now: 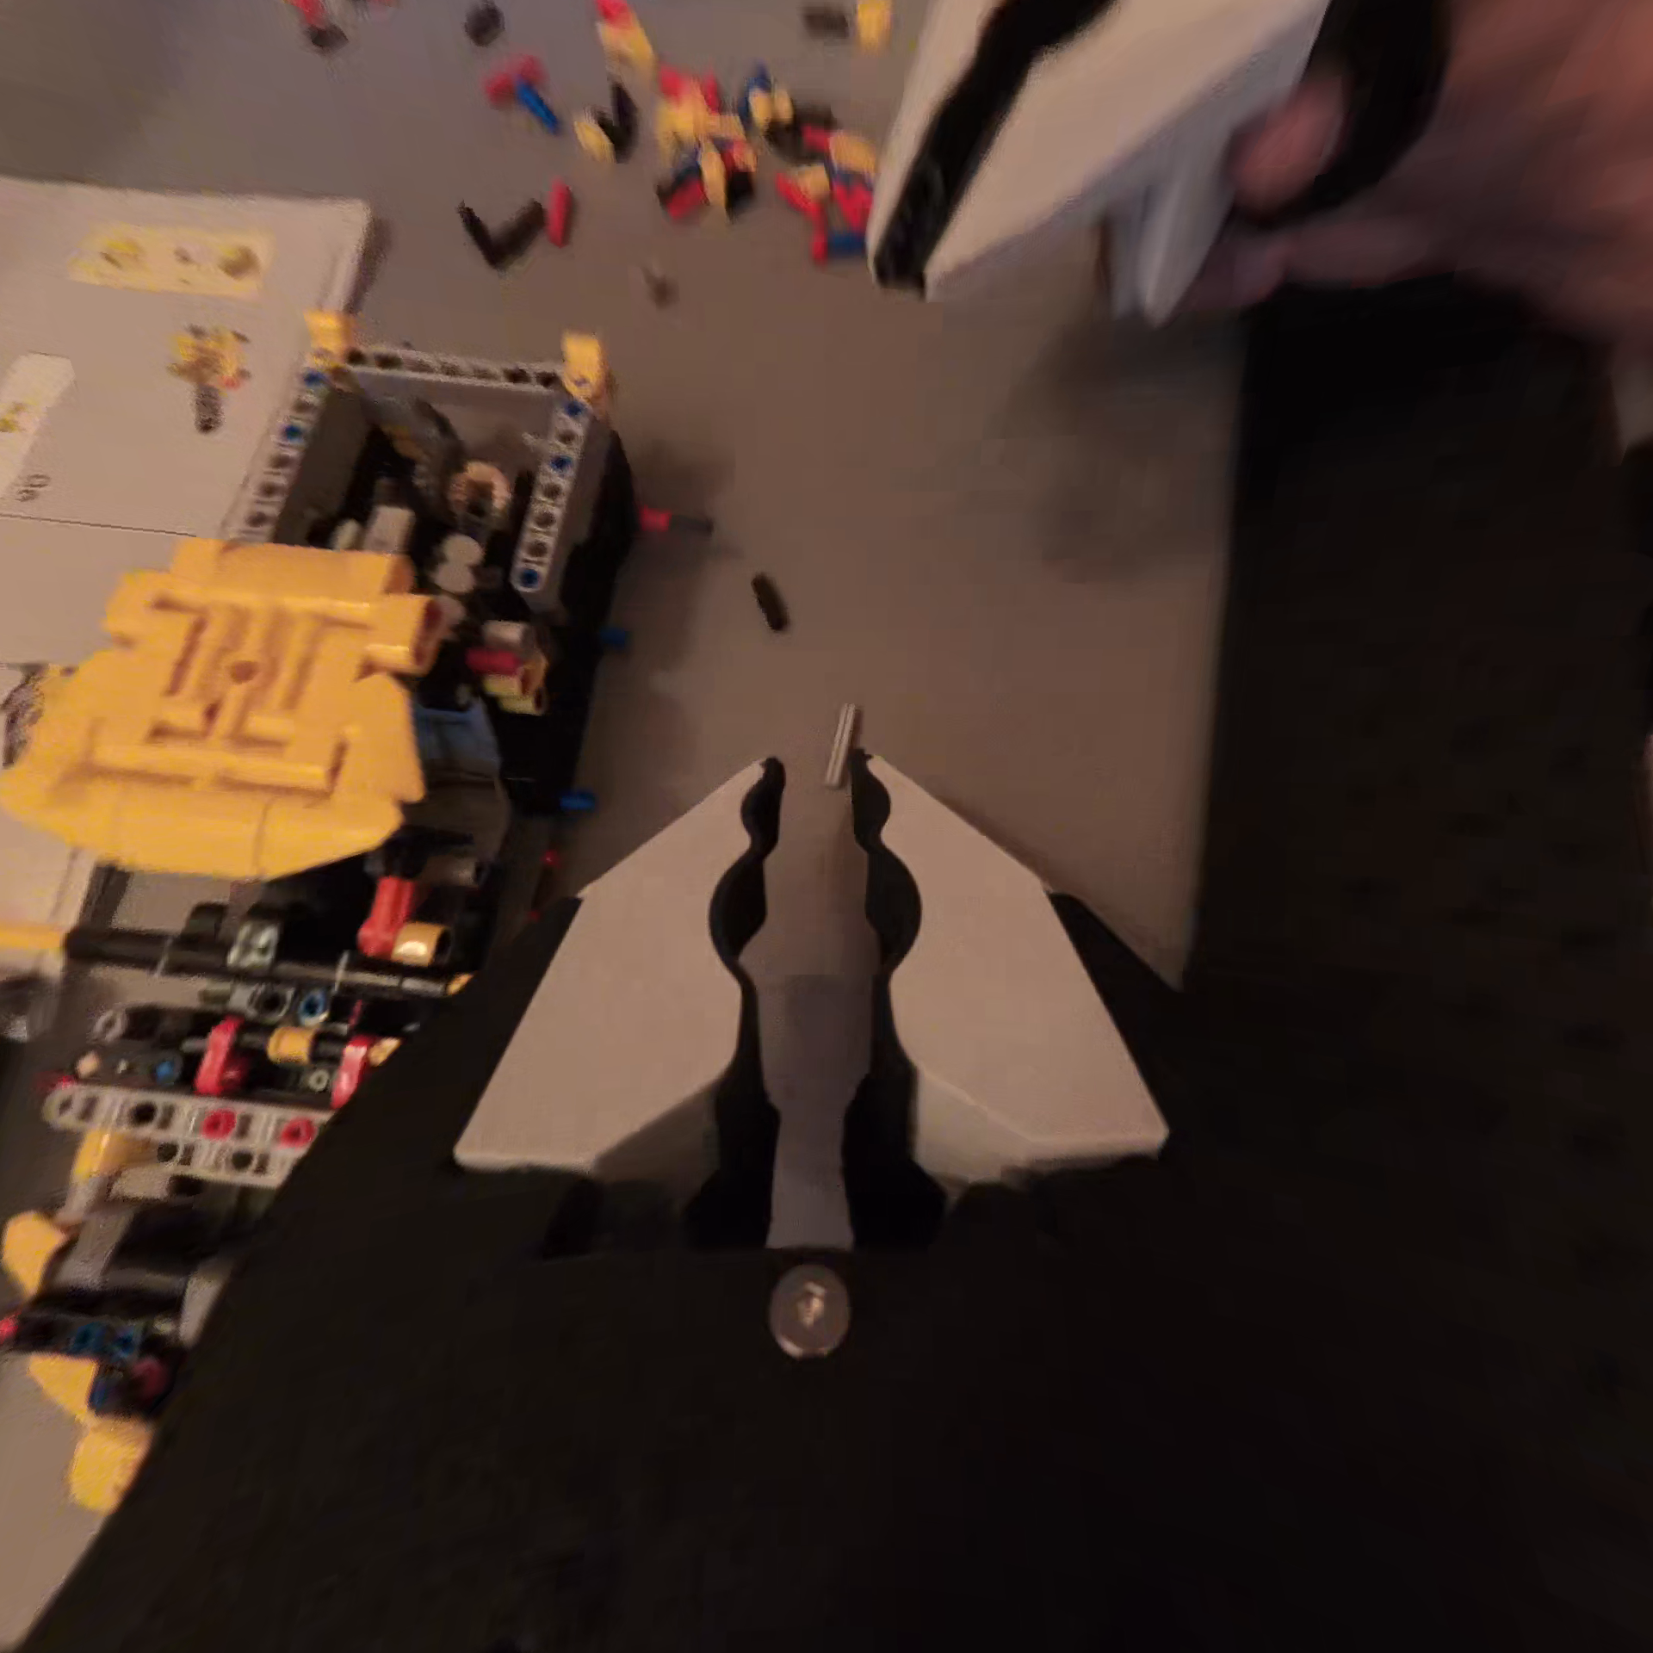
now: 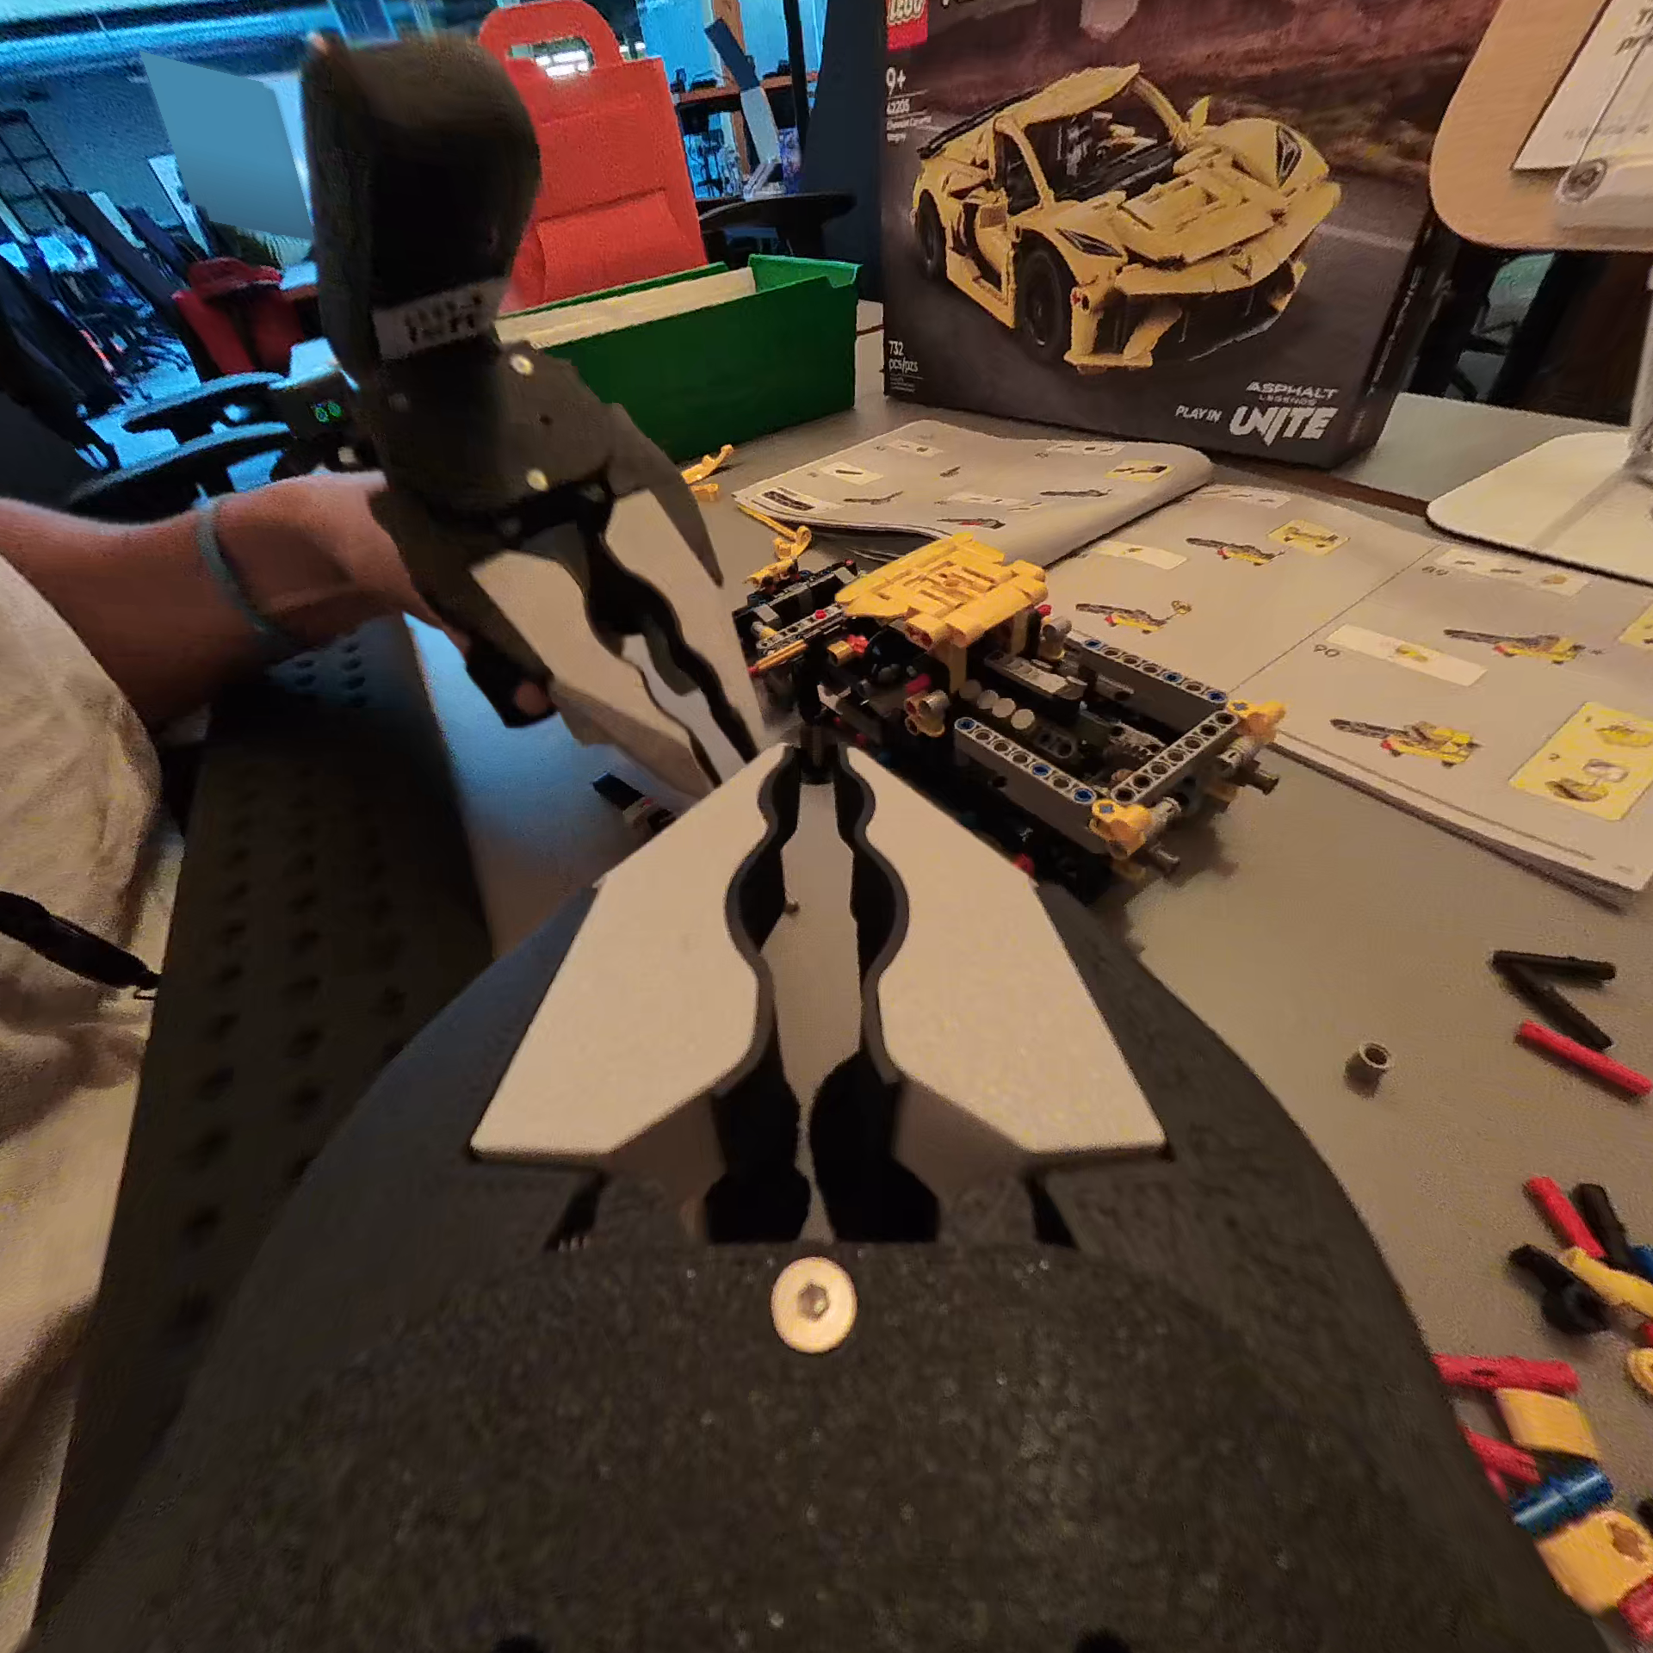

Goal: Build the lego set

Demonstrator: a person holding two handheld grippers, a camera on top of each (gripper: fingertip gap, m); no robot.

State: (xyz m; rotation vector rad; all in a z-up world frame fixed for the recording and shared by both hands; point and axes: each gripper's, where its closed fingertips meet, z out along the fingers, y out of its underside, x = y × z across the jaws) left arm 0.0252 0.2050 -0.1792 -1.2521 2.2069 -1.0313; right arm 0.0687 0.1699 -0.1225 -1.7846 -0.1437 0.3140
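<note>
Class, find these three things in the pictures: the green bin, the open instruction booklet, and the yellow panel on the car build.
green bin (image 2: 716, 358), right wrist view, front wall.
instruction booklet (image 2: 1395, 680), right wrist view, open page.
yellow panel (image 1: 241, 707), left wrist view, ribbed top face.

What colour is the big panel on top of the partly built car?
Yellow panel, clearest in the right wrist view.

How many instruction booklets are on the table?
2: one booklet behind the model, by the box; one open booklet right of the model. Others may be hidden.
</note>
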